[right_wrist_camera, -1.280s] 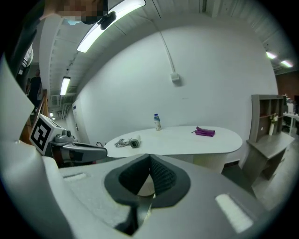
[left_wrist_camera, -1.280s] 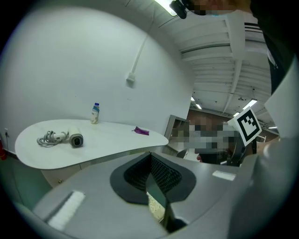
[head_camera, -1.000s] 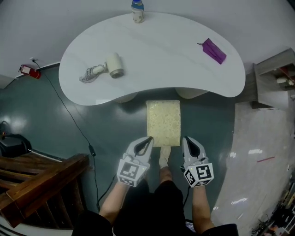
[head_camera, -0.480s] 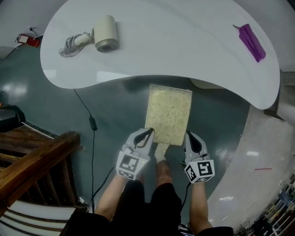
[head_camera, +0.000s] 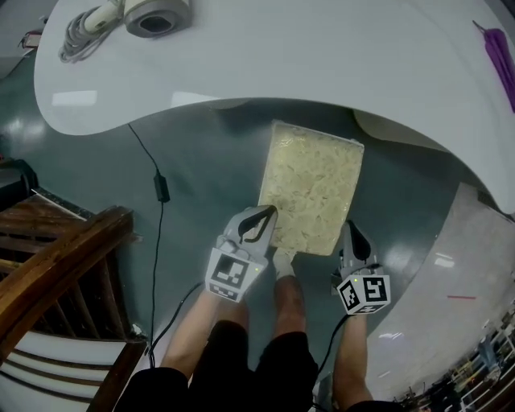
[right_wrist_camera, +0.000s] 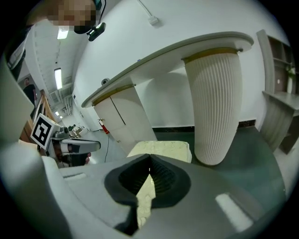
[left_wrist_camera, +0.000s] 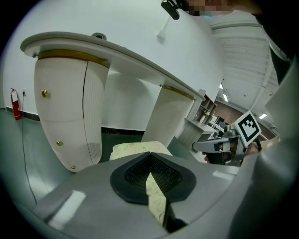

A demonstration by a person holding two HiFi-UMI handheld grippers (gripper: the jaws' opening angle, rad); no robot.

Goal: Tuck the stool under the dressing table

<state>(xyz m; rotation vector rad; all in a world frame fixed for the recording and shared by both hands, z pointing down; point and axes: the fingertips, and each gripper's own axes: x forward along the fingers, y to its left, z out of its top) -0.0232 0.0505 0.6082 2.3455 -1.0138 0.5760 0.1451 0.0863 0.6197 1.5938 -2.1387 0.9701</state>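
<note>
The stool (head_camera: 312, 187), with a cream fluffy rectangular seat, stands on the dark floor just in front of the white curved dressing table (head_camera: 322, 56). My left gripper (head_camera: 265, 214) is shut and empty, its tip by the seat's near left edge. My right gripper (head_camera: 351, 231) is also shut and empty, beside the near right corner. Whether either touches the seat I cannot tell. In the left gripper view the stool (left_wrist_camera: 128, 150) lies past the shut jaws, between two ribbed table legs (left_wrist_camera: 70, 116). In the right gripper view the stool (right_wrist_camera: 163, 148) sits beside a ribbed leg (right_wrist_camera: 215, 107).
A hair dryer (head_camera: 153, 12) and a purple item (head_camera: 500, 64) lie on the tabletop. A black cable with an adapter (head_camera: 162, 189) runs across the floor at left. Wooden furniture (head_camera: 56, 265) stands at the far left. A shelf unit (right_wrist_camera: 280, 98) is at right.
Both grippers and the head camera have sunk lower. The stool looks larger and closer, and the grippers now flank its near corners. Both stayed shut.
</note>
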